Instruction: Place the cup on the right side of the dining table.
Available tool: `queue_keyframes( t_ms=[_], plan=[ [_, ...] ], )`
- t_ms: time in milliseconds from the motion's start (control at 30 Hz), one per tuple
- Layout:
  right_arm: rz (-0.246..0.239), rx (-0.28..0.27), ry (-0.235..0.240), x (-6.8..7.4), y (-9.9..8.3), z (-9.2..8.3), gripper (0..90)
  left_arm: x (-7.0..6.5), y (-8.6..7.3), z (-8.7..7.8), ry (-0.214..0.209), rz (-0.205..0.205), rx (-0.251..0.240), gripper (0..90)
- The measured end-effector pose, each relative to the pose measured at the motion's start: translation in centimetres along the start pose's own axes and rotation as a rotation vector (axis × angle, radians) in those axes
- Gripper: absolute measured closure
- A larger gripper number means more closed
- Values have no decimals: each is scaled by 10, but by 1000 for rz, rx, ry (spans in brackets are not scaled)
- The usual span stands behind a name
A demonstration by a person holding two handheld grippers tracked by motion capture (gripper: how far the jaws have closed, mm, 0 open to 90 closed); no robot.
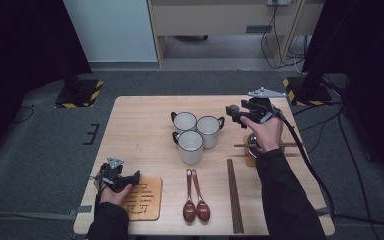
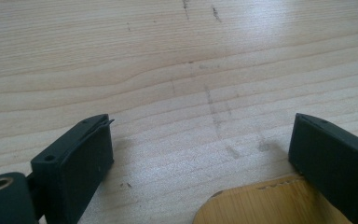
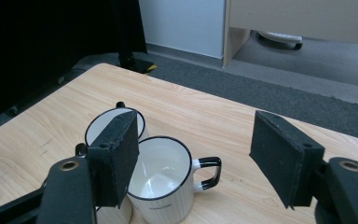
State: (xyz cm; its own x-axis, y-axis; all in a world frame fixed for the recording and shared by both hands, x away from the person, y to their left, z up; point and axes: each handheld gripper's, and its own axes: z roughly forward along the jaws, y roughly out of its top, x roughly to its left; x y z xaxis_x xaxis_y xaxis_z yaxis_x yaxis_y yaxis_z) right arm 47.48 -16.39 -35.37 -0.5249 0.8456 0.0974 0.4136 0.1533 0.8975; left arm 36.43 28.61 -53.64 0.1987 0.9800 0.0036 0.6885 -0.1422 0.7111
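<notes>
1. Reaching toward the mugs: the right gripper [image 1: 236, 116] hovers just right of a cluster of 3 white mugs with black rims and handles, jaws wide apart, nothing between them.
2. Nearest mug [image 3: 161, 183] is the right rear one of the cluster [image 1: 210, 131], near the table's middle; its handle [image 3: 209, 171] points toward the gripper. It touches or nearly touches the other 2: the rear left mug [image 1: 184, 121] and the front mug [image 1: 190, 147].
3. Handling judgement: looks like enamel or glazed ware, so rigid, moderately light when empty, smooth and likely slippery at the wall. Best hold probably across the rim and wall on the free right side, or on the handle loop; the neighbours crowd the left side, so a knock is a risk.
4. Writing: a faint small mark low on the nearest mug's wall, too small to read.
5. Left gripper [image 1: 126, 179] rests at the table's near left corner, jaws open and empty, over bare wood beside a bamboo coaster [image 1: 142, 198] with slots cut in it.
6. Further out: 2 reddish-brown spoons [image 1: 195, 197], a pair of dark chopsticks [image 1: 234, 195], and another pair of chopsticks [image 1: 240, 145] across an object under the right hand [image 1: 266, 132], unidentifiable.
</notes>
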Motion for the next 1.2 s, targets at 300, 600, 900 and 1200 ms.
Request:
queue_keyframes(
  t_ms=[300,600,900,1200],
  plan=[
    [26,10,12,6,-2,15,325,0,0,0,0,0,0,53],
    [25,42,12,10,-7,35,327,0,0,0,0,0,0,53],
    [43,54,11,10,-6,53,334,0,0,0,0,0,0,53],
    [67,98,16,12,-17,73,349,0,0,0,0,0,0,53]
  ],
)
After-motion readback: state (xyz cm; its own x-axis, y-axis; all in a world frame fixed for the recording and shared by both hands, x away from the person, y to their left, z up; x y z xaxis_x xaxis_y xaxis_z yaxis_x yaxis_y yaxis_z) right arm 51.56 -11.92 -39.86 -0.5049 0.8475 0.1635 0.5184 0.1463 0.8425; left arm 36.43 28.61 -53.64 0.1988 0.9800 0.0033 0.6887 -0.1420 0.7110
